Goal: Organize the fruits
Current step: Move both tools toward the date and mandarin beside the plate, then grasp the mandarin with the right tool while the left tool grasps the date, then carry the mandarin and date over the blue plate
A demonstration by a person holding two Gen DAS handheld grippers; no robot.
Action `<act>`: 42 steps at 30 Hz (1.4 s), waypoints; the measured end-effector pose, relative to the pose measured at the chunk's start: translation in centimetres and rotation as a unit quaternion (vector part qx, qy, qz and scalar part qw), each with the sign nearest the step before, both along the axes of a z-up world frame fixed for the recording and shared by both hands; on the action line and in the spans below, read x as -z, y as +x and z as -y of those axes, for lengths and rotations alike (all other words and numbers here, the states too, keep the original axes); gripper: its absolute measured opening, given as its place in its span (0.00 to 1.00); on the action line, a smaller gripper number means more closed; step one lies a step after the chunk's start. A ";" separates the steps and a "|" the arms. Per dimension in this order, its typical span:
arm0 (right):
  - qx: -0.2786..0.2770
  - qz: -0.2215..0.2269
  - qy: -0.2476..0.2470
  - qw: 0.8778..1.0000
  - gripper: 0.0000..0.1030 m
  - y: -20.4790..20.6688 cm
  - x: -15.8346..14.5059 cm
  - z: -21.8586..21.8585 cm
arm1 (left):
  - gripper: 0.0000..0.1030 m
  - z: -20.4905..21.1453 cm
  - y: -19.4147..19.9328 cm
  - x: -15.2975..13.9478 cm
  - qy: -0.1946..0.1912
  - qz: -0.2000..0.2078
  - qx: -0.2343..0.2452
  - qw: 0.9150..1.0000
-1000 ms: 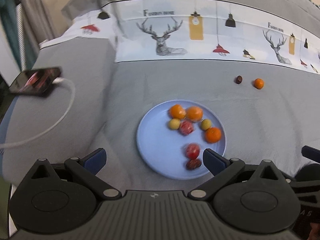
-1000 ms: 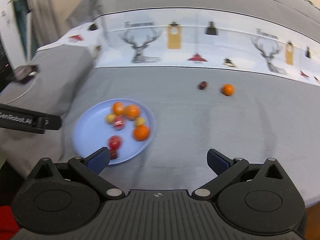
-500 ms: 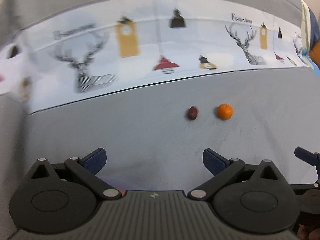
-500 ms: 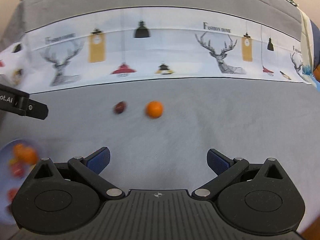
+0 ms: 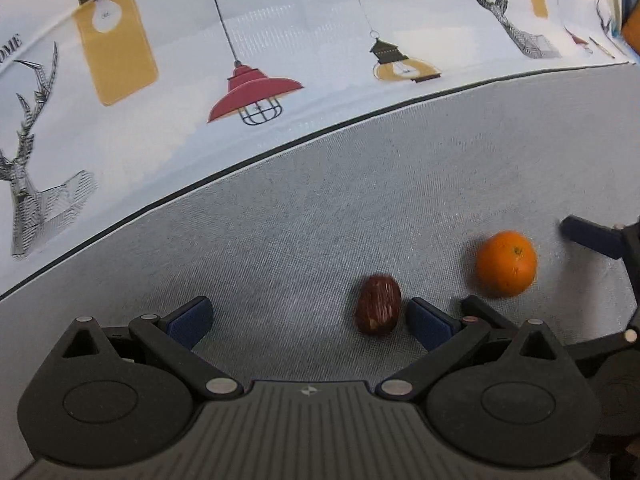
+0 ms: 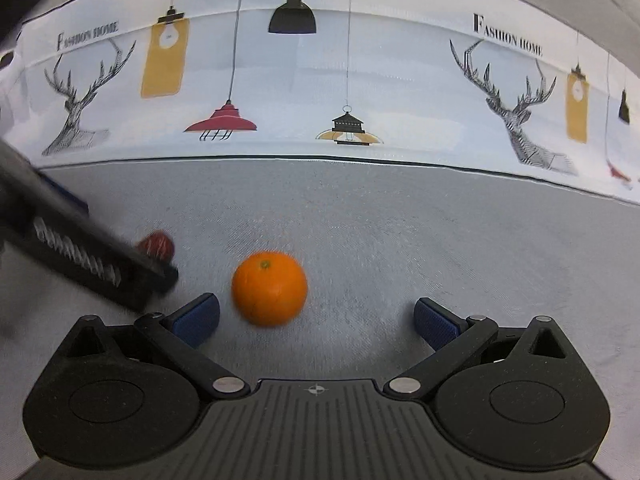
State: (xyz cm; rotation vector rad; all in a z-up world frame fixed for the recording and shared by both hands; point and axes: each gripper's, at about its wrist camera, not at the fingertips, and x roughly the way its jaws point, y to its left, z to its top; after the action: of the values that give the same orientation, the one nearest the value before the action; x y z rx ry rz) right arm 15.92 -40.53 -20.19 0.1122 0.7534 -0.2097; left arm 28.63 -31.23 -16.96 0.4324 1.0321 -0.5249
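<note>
The left gripper (image 5: 308, 318) hangs low over a grey bedsheet (image 5: 320, 216), jaws wide apart. A brown date (image 5: 377, 310) lies just inside its right pad (image 5: 430, 324). An orange (image 5: 506, 263) sits beyond, near the right gripper's blue fingertip (image 5: 590, 236).

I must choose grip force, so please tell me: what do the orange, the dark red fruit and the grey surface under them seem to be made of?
Orange: real or plastic is unclear; matte, finely dimpled peel with a stem scar.
Dark red fruit: wrinkled, slightly glossy skin, probably a dried date.
Grey surface: woven cloth, since the weave shows.
</note>
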 end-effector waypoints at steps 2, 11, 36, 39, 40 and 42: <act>0.005 0.010 0.008 1.000 0.99 0.0 0.2 0.2 | 1.00 0.1 0.3 0.1 0.001 -0.004 -0.001 1.000; 0.009 0.037 0.030 0.999 0.35 -1.7 -1.1 0.4 | 0.22 0.1 -1.7 -1.5 -0.011 0.000 0.037 0.999; -0.038 0.068 0.097 0.992 0.36 -20.0 -16.8 -12.9 | 0.22 -17.8 -22.4 -17.5 -0.016 0.037 -0.058 0.997; -0.057 0.080 0.099 0.990 0.36 -21.6 -18.5 -14.7 | 0.22 -20.5 -24.6 -18.7 -0.024 0.039 -0.078 0.996; -0.065 0.084 0.098 0.989 0.36 -22.2 -19.2 -15.4 | 0.22 -21.3 -25.1 -19.1 -0.028 0.040 -0.082 0.995; -0.078 0.091 0.095 0.988 0.36 -23.1 -20.2 -16.6 | 0.22 -22.9 -26.3 -19.9 -0.033 0.045 -0.092 0.994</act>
State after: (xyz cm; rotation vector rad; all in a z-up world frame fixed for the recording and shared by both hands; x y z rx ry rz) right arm -7.22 -23.97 -0.01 0.2495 0.5949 0.0221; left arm 2.31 -8.32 2.93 0.2952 0.9541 -0.3700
